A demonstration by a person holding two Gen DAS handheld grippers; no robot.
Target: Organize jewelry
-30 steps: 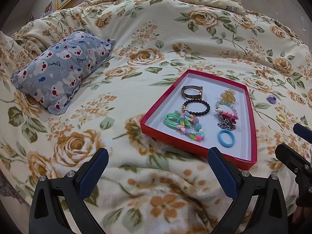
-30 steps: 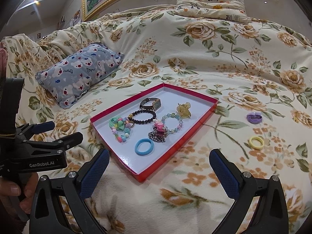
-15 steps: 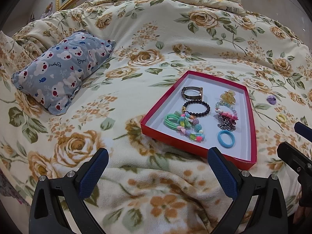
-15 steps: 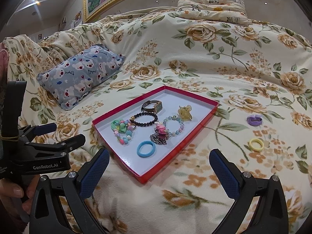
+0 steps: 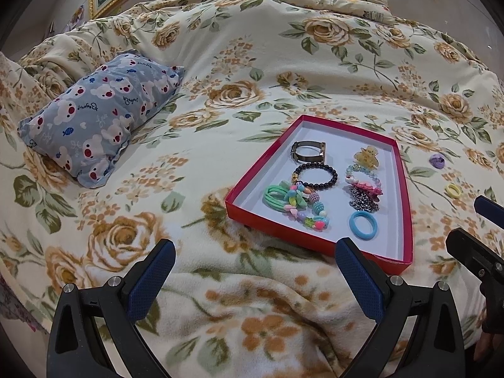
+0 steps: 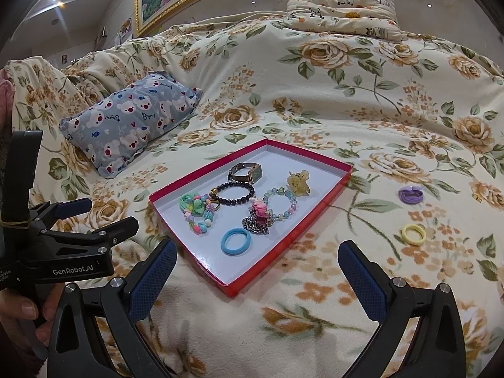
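Hovering over the near edge of the floral bedspread (image 6: 315,100), you have both tools spread wide and empty — the right gripper (image 6: 256,280) and the left gripper (image 5: 252,278) alike. Two pieces lie loose on the blanket, outside the red tray (image 6: 334,189): a yellow ring-shaped band (image 6: 413,234) and, farther toward the head of the bed, a purple band (image 6: 410,194). Both sit off the tray's right-hand edge, well apart from its rim. From your right gripper the yellow band lies ahead and to the right, nearer than the purple one; your left gripper faces the tray's near-left corner, so the right hand looks the closer choice. The band is round and flat, so no long axis matters — come down over it from above, I'd judge.
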